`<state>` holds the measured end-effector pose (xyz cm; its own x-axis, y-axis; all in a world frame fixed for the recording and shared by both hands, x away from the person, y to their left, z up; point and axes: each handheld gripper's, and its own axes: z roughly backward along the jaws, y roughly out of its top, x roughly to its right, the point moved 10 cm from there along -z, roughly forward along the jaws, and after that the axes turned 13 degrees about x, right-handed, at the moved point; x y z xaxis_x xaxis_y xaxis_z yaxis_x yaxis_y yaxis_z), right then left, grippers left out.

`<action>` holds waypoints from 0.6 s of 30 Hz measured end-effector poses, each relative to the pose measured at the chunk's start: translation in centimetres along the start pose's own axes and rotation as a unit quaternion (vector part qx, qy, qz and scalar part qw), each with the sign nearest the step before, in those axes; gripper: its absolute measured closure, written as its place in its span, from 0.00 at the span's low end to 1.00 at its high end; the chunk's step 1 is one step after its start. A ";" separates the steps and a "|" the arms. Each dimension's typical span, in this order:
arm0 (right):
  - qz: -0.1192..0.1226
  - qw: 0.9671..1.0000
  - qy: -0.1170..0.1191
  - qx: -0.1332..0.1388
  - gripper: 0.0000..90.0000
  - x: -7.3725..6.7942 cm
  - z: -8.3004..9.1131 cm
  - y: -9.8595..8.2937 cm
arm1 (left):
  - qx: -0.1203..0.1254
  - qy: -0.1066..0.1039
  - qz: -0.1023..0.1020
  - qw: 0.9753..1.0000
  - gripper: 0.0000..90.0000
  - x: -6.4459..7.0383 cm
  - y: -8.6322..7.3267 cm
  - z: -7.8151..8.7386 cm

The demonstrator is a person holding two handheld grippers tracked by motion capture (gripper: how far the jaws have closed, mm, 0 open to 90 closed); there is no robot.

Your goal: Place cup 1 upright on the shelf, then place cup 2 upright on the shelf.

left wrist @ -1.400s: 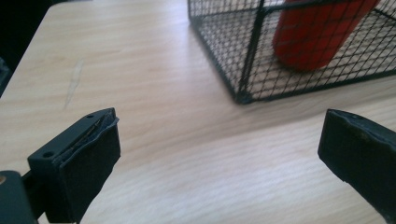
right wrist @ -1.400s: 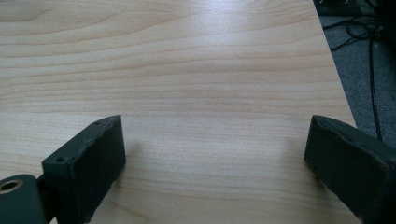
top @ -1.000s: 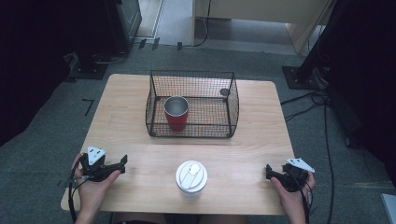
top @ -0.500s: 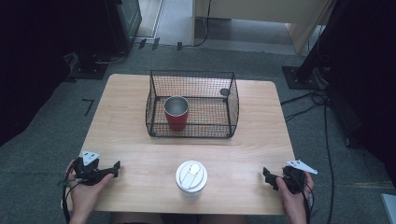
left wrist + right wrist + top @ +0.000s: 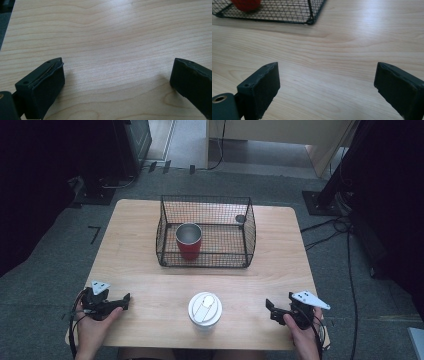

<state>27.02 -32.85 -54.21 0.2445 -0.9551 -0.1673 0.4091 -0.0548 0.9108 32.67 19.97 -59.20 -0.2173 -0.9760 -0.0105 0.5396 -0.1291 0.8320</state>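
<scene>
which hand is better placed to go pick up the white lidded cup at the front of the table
Roughly even, with a slight lean to the right. The white lidded cup stands between both open claws. The right claw looks marginally nearer to it than the left claw, and both point inward across bare table.
</scene>
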 end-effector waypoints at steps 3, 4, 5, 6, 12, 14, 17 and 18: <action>0.014 1.000 0.016 0.001 0.07 -1.5 -0.1 0.3 | 0.001 0.003 0.002 1.000 0.00 0.0 0.0 -0.1; 0.019 1.000 0.020 0.000 0.07 -1.9 -0.1 0.3 | 0.001 0.004 0.003 1.000 0.00 0.0 0.0 -0.1; 0.019 1.000 0.020 0.000 0.07 -1.9 -0.1 0.3 | 0.001 0.004 0.003 1.000 0.00 0.0 0.0 -0.1; 0.026 0.999 0.033 -0.002 0.07 -3.0 -0.1 0.3 | 0.000 0.007 0.004 1.000 0.00 0.0 0.1 -0.1; 0.042 0.997 0.064 -0.001 0.07 -5.6 -0.3 0.7 | 0.000 0.009 0.005 1.000 0.00 0.0 0.1 -0.1; 0.047 0.996 0.072 -0.003 0.07 -6.4 -0.4 0.7 | 0.000 0.009 0.005 1.000 0.00 0.0 0.1 -0.1; 0.052 0.995 0.081 -0.002 0.07 -7.2 -0.4 0.7 | 0.000 0.010 0.006 1.000 0.00 0.1 0.1 -0.2; 0.053 0.995 0.086 -0.002 0.07 -7.5 -0.4 0.7 | 0.000 0.010 0.006 1.000 0.00 0.1 0.1 -0.2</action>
<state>25.81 -25.63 -52.44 0.4329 -0.8918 -0.1319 0.3759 0.0456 0.9255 32.87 19.86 -59.20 -0.1950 -0.9807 -0.0118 0.5426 -0.1179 0.8317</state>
